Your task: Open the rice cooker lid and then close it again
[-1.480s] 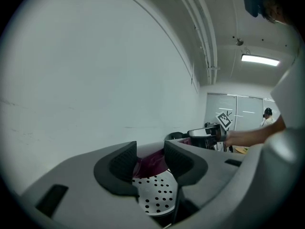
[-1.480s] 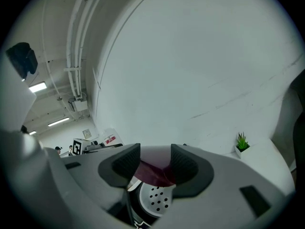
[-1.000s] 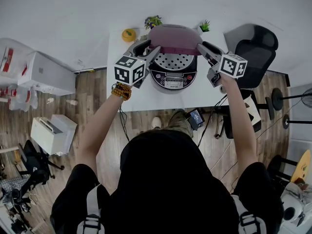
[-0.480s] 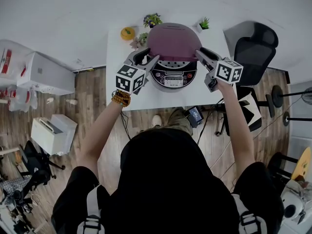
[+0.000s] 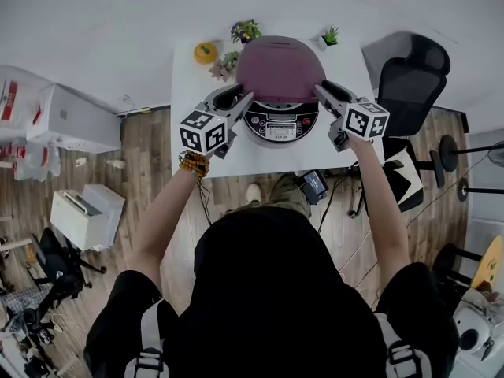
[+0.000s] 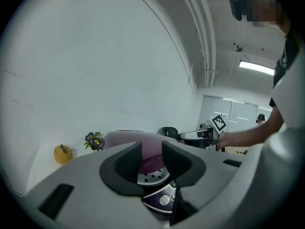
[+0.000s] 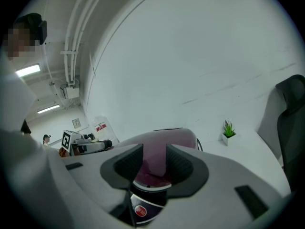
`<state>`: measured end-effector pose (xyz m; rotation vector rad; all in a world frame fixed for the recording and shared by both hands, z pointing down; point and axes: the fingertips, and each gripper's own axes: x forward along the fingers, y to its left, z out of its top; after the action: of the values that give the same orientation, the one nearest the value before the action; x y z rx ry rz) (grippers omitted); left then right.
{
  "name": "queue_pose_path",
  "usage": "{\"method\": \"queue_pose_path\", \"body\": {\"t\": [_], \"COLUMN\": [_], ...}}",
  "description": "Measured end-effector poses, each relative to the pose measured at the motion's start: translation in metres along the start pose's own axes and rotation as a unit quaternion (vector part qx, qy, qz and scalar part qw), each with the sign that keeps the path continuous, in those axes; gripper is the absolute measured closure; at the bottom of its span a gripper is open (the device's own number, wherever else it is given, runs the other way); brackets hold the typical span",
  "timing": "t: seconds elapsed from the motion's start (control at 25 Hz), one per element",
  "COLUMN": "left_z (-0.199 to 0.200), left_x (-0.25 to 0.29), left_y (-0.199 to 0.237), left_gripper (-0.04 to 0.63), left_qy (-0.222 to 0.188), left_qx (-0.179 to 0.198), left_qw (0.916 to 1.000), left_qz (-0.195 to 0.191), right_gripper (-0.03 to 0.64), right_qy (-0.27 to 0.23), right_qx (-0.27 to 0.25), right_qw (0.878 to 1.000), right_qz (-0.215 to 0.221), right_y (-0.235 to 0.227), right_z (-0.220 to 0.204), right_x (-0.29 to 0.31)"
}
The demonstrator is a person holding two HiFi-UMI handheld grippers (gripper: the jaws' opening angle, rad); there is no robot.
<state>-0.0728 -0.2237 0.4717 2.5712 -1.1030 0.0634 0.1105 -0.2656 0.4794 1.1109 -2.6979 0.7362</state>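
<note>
The left hand-held gripper (image 5: 241, 98) has its jaws apart, just narrowed a little. The front left rim of the purple lid (image 5: 280, 69) shows in the gap, and no pad clearly presses it. The right hand-held gripper (image 5: 321, 91), jaws likewise apart and just narrowed, flanks the lid's front right rim. The lid lies low over the rice cooker (image 5: 277, 126), which stands mid-tabletop (image 5: 189, 81) toward the far edge. The perforated inner plate (image 6: 152, 175) shows beneath it, so it is probably unlatched. Uneven pressure could skid a jaw off the smooth dome. It could also shove the cooker into the flower pot (image 5: 246, 32) behind.
</note>
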Motion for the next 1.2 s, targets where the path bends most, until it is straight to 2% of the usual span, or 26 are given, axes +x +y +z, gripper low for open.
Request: {"method": "queue_pose_path", "body": {"t": [0.12, 0.24, 0.44, 1.2], "left_z": [-0.001, -0.007, -0.020, -0.057], "left_x": [-0.003, -0.007, -0.005, -0.002], "left_y": [0.005, 0.013, 0.016, 0.023], "left_gripper": [0.484, 0.529, 0.532, 0.537], "left_qy": [-0.007, -0.003, 0.018, 0.070], "left_qx": [-0.008, 0.000, 0.020, 0.012], "left_qw": [0.9999, 0.9994, 0.9987, 0.9960], "left_qz": [0.010, 0.034, 0.043, 0.053], "right_gripper": [0.463, 0.465, 0.465, 0.465], "right_qy": [0.001, 0.009, 0.030, 0.069], "right_qx": [-0.004, -0.019, -0.037, -0.044], "right_qw": [1.000, 1.000, 0.999, 0.996], "right_qz": [-0.002, -0.008, -0.015, -0.030], "right_y": [0.000, 0.001, -0.002, -0.006], "right_z": [-0.002, -0.006, -0.018, -0.053], "right_x": [0.000, 0.000, 0.001, 0.007]}}
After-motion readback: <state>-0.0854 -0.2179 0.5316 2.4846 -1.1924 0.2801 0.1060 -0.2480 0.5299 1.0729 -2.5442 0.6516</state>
